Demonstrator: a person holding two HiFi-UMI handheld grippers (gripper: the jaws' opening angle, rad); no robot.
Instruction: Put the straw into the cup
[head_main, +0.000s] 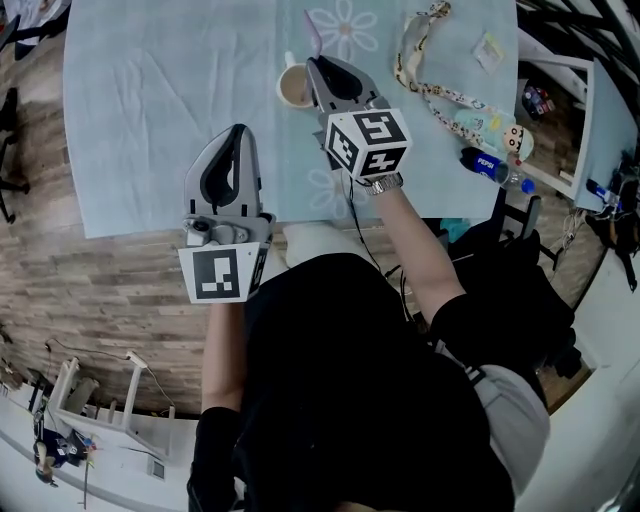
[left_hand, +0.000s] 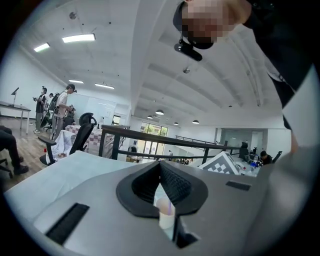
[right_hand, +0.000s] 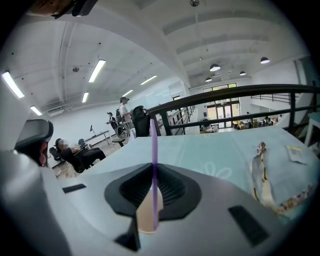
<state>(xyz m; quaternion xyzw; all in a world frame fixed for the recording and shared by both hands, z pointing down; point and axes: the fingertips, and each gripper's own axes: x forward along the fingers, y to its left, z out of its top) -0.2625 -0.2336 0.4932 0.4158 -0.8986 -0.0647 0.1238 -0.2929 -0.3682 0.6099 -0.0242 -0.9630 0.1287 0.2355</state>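
Here in the head view we count two hand-held grippers over a worktop (head_main: 150, 100) covered by a pale blue cloth. The left hand-held gripper (head_main: 238, 135) hangs above the near part of the cloth, well apart from everything else. The right hand-held gripper (head_main: 314, 66) has its tip just beside the one cup (head_main: 290, 90), and one purple straw (head_main: 313, 38) sticks out past that tip. Further right we see one lanyard (head_main: 445, 98) and one bottle (head_main: 492, 166) near the worktop's right edge. This view shows both grippers together, but not how their jaws stand.

In the left gripper view we see the jaws pressed together at their tips, pinching nothing. Through the gap beneath them the cup shows small, with the straw's purple line across it. The marker cube of the right hand-held gripper shows at the right.

In the right gripper view we get what the head view hides. The jaws pinch the straw, which stands upright between them, and the cup's mouth lies right below the gap. The straw's lower end shows against that mouth, and we cannot tell whether it is inside. The lanyard lies on the cloth at the right
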